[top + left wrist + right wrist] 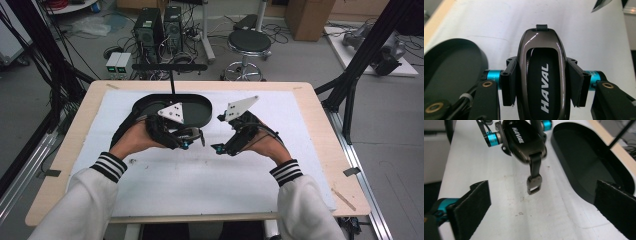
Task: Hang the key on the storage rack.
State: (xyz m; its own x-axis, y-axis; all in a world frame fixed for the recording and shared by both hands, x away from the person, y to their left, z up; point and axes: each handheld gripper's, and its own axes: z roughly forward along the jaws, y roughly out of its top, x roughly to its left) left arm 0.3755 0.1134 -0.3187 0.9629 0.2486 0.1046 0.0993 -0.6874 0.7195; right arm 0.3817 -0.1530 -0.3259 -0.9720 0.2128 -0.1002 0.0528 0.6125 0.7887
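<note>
A glossy dark car key fob (pixel 541 75) marked HAVAL sits between the pads (pixel 509 85) of my left gripper (pixel 541 86), which is shut on its two sides. The fob (pixel 524 140) hangs a little above the white sheet, with a short strap and metal buckle (pixel 534 183) dangling from its end. My right gripper (pixel 544 205) faces that buckle with its jaws wide apart and nothing between them. In the high view the left gripper (pixel 192 137) and the right gripper (pixel 220 148) point at each other over the middle of the table, close together.
A black oval tray (pixel 200 117) lies on the white sheet (pixel 200 180) just behind the left gripper; a thin black post with a crossbar (pixel 170 66) rises at its far side. The wooden table edge (pixel 320 130) frames the sheet. A stool and computer cases stand on the floor beyond.
</note>
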